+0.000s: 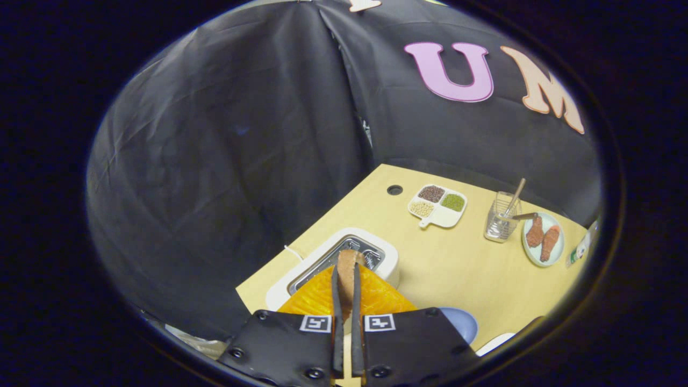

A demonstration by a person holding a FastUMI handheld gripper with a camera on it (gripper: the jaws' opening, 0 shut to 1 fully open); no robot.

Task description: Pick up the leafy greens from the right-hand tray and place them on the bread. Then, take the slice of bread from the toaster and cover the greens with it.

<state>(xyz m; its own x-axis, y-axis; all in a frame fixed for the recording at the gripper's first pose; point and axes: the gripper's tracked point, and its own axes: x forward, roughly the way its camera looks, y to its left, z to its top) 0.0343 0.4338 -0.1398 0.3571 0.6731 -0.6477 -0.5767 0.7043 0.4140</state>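
My gripper [345, 279] is shut on a slice of bread [346, 263], held on edge between the two fingers with its brown crust showing above the fingertips. Right below and just beyond the slice stands the white toaster [388, 259] with its metal slot open at the top. The slice is lifted above the slot. A blue plate [462, 322] peeks out to the right of the fingers, mostly hidden by the gripper body.
On the light wooden table beyond the toaster lie a white divided tray [438, 216] of grains, a glass [500, 220] with utensils and a pale plate [556, 252] with two brown pieces. A white rim [497, 343] shows near the blue plate.
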